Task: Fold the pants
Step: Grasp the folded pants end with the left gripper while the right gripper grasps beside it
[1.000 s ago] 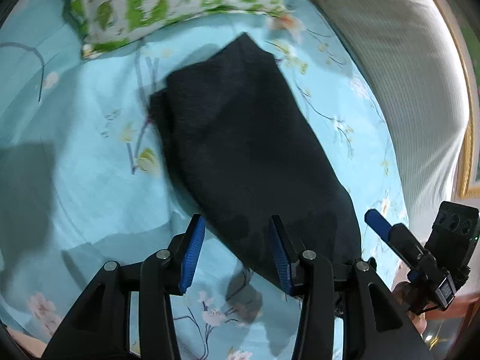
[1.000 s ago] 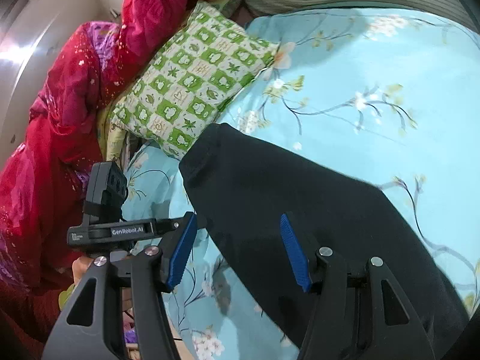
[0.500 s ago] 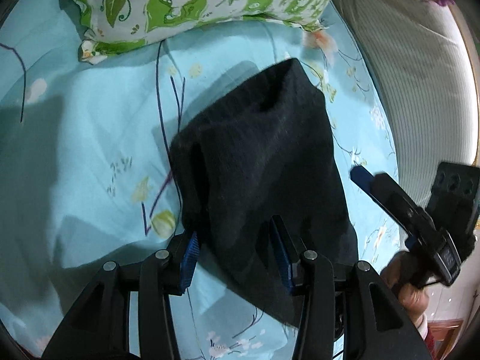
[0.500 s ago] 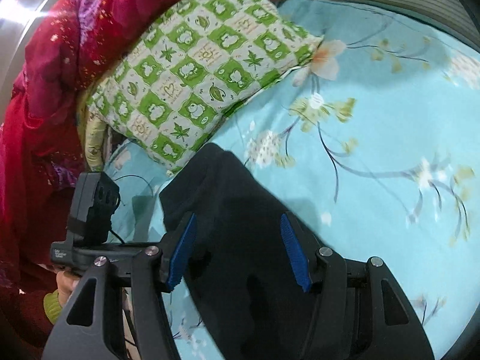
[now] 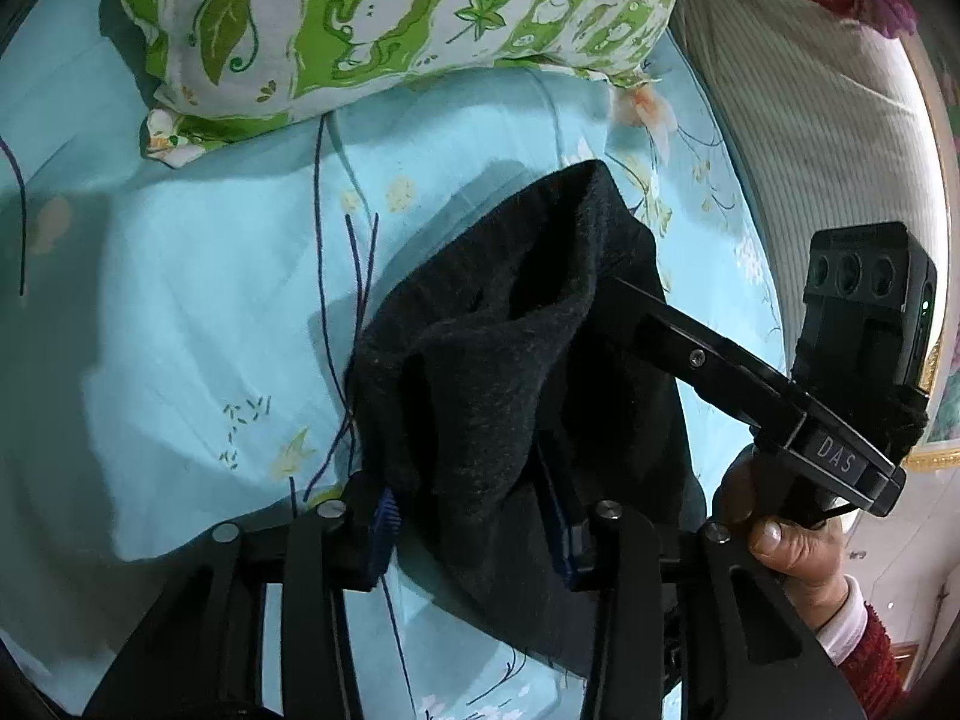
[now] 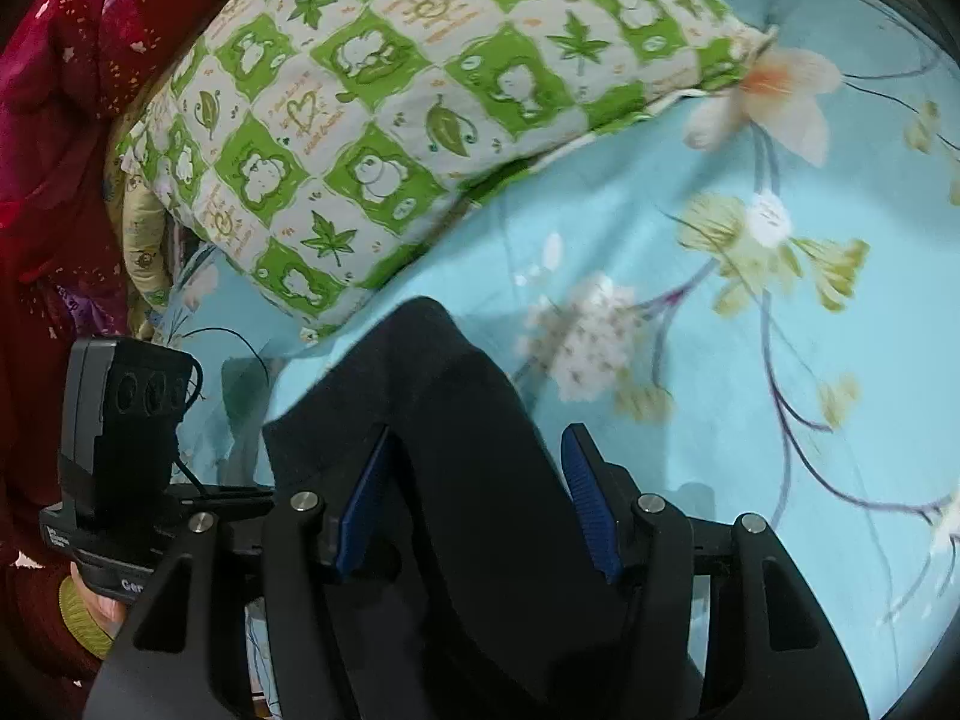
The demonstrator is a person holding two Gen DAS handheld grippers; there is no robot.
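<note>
Pants (image 5: 510, 384) bunch at 6 o'clock below the pillow (image 5: 390, 18); your left gripper (image 5: 474, 531) has just closed onto them, right gripper (image 6: 480, 504) straddles them open. Fold is starting.

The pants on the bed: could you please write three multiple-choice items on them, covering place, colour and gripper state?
1. Where do the pants lie?
A. on the blue floral sheet
B. on the pillow
C. on a chair
2. What colour are the pants?
A. red
B. black
C. green
3. How does the right hand-held gripper stand?
A. shut empty
B. out of view
C. open astride the pants

Answers: 1 A, sheet shows around them, the pillow lying beyond; 2 B, the cloth is black; 3 C, a gap shows beside its blue pads.
</note>
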